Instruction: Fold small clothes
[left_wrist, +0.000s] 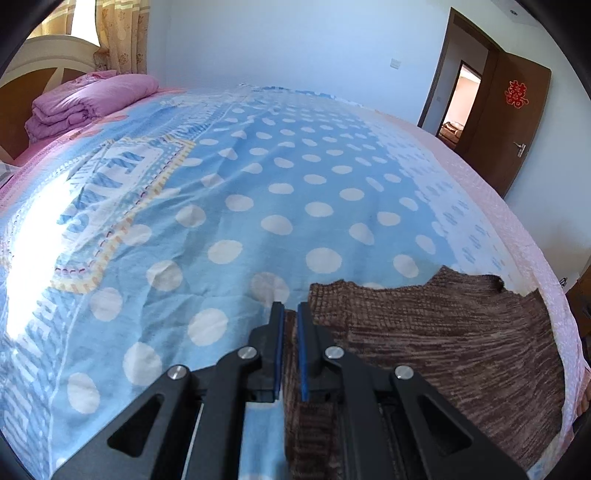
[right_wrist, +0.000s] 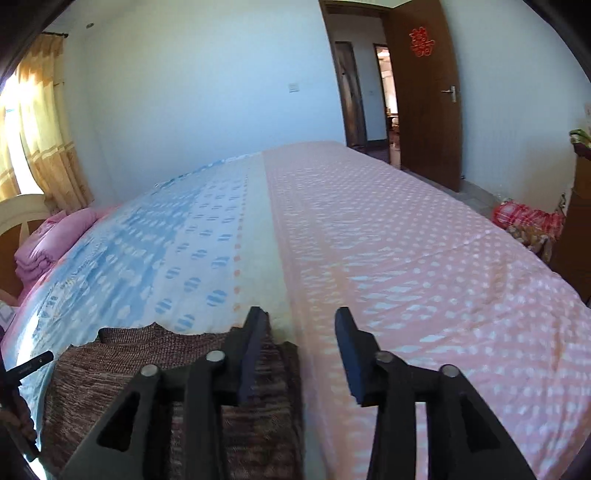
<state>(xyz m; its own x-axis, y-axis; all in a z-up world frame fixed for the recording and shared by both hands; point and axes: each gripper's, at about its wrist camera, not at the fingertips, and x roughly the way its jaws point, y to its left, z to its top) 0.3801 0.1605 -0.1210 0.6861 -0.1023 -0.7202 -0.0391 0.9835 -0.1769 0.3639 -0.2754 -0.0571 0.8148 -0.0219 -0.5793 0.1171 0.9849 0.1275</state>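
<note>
Sweater: the brown, ribbed-knit sweater (left_wrist: 436, 332) lies flat on the bed sheet with blue polka dots (left_wrist: 258, 177), close to the near edge of the bed.
Left gripper: the black two-finger left gripper (left_wrist: 290, 310) is pinched tight on the sweater's left edge, with a strip of knit caught between its blue pads.
Right gripper: the right gripper (right_wrist: 301, 319) is let go, jaws apart and gripping nothing; it sits over the sweater's right edge, where the pink dotted sheet (right_wrist: 424, 258) starts.
Background: a folded pink quilt (left_wrist: 88, 103) sits far beyond the sweater, up by the headboard.
</note>
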